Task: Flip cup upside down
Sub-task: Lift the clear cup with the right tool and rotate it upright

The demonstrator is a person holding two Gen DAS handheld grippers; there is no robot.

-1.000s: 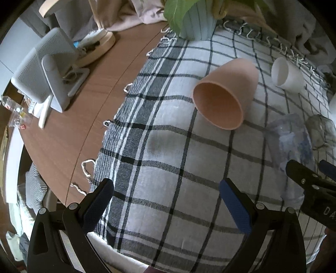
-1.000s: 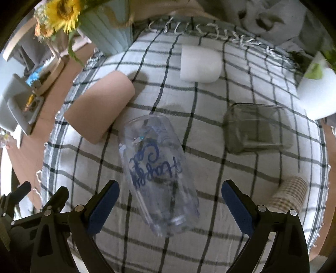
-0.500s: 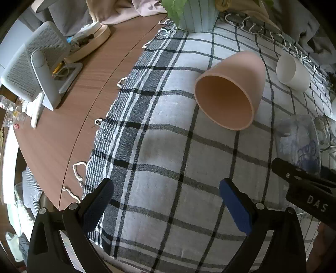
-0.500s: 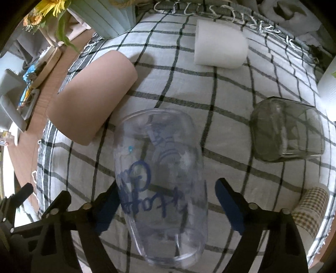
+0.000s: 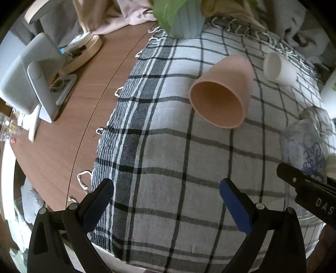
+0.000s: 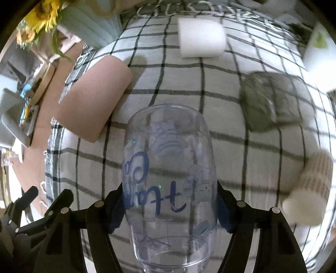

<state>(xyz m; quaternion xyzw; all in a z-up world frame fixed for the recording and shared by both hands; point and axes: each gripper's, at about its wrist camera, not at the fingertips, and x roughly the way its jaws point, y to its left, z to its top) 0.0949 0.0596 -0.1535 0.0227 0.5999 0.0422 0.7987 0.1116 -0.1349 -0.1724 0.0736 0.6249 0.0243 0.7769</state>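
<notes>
A clear glass cup [image 6: 170, 178] with blue writing lies lengthways between my right gripper's fingers, its open end toward the camera. My right gripper [image 6: 169, 208] is shut on its sides, blue pads pressed against the glass. The same cup shows at the right edge of the left wrist view [image 5: 304, 151], with the right gripper's black finger [image 5: 302, 184] across it. My left gripper [image 5: 166, 201] is open and empty, low over the checked cloth [image 5: 168, 147], well short of the cups.
A pink cup [image 5: 222, 92] lies on its side mid-cloth. A white cup [image 6: 201, 40], a dark glass [image 6: 271, 105] and a beige checked cup [image 6: 310, 189] also lie on their sides. A blue vase [image 5: 187, 19] stands at the back. A white fan [image 5: 27, 77] stands on the wooden table at left.
My right gripper moved forward around the clear cup and closed on it. The left gripper drifted slightly and stayed open.
</notes>
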